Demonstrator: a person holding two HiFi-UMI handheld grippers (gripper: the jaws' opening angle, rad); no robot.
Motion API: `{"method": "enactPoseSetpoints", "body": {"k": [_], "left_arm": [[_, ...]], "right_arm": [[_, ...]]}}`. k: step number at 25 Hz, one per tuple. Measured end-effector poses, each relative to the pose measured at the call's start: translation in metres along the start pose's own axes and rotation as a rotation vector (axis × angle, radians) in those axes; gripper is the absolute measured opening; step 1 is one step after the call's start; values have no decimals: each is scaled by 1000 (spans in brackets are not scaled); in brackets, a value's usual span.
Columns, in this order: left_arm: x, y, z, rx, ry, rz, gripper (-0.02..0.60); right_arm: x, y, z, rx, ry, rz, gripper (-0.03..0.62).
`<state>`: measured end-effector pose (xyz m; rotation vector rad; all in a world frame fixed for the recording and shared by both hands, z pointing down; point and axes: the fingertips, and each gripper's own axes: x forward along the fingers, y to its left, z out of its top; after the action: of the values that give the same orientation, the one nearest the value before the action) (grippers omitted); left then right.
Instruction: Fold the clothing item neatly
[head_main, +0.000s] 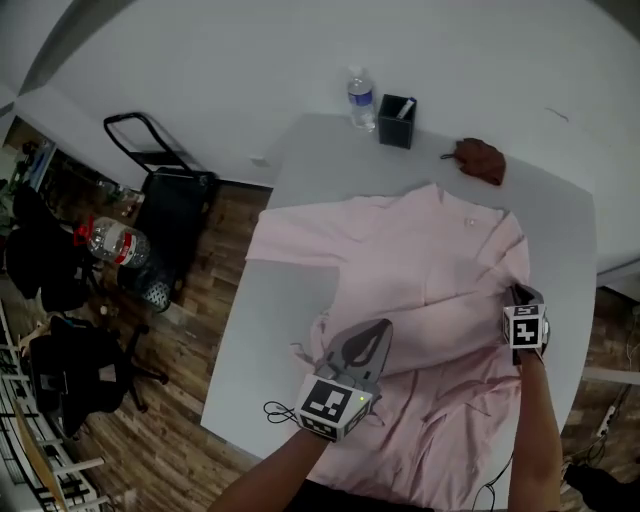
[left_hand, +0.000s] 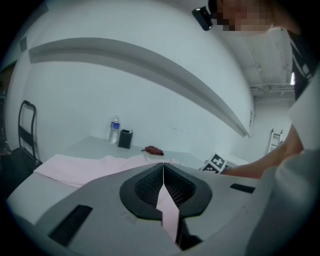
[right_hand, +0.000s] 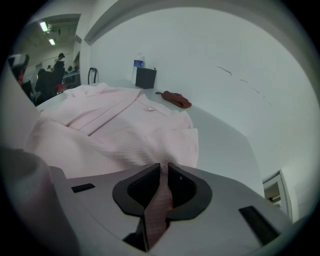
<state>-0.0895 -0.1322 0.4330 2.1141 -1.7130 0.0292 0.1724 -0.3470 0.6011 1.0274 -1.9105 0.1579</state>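
- Pink shirt (head_main: 430, 260) lies spread open across most of the grey worktop (head_main: 285, 320), collar towards the far end and hem hanging off the near edge.
- The step in hand looks like taking up one part of the shirt to fold it over, with both grips already made.
- Left gripper (head_main: 364, 338) is fully closed, a thin fold of pink cloth pinched between its pads near the shirt's middle-left.
- Right gripper (head_main: 522, 298) is closed down on a thicker strip of the fabric at the shirt's right edge.
- To do it well, I would keep both pinches firm, raise the two together so the cloth between them stays taut, and lay the fold flat with edges lined up, without dragging the rest of the shirt.
- The water bottle (head_main: 361, 98), black holder (head_main: 397, 121) and brown cloth (head_main: 481, 159) sit well apart at the far end, so they should not interfere.
- Pose: the left forearm enters from the near edge, its gripper pointing nearly level; the right forearm runs along the right side, its gripper tipped steeply down.
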Motion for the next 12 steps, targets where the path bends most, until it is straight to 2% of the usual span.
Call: {"method": "enactPoseSetpoints", "body": {"k": [3,6,9,12], "left_arm": [[-15,64,3,-1,-22,118,8],[-40,123,6,21,-35,219,8],[-69,170,7,62,-35,308,8],[-92,202,5,98,-10,381,8]], "right_arm": [[-15,6,19,21,-77,-8,51],[-39,39,50,19,-171,45,51],[-68,96,101,-24,-300,147,51],[-110,166,157,-64,-451,291,51]]}}
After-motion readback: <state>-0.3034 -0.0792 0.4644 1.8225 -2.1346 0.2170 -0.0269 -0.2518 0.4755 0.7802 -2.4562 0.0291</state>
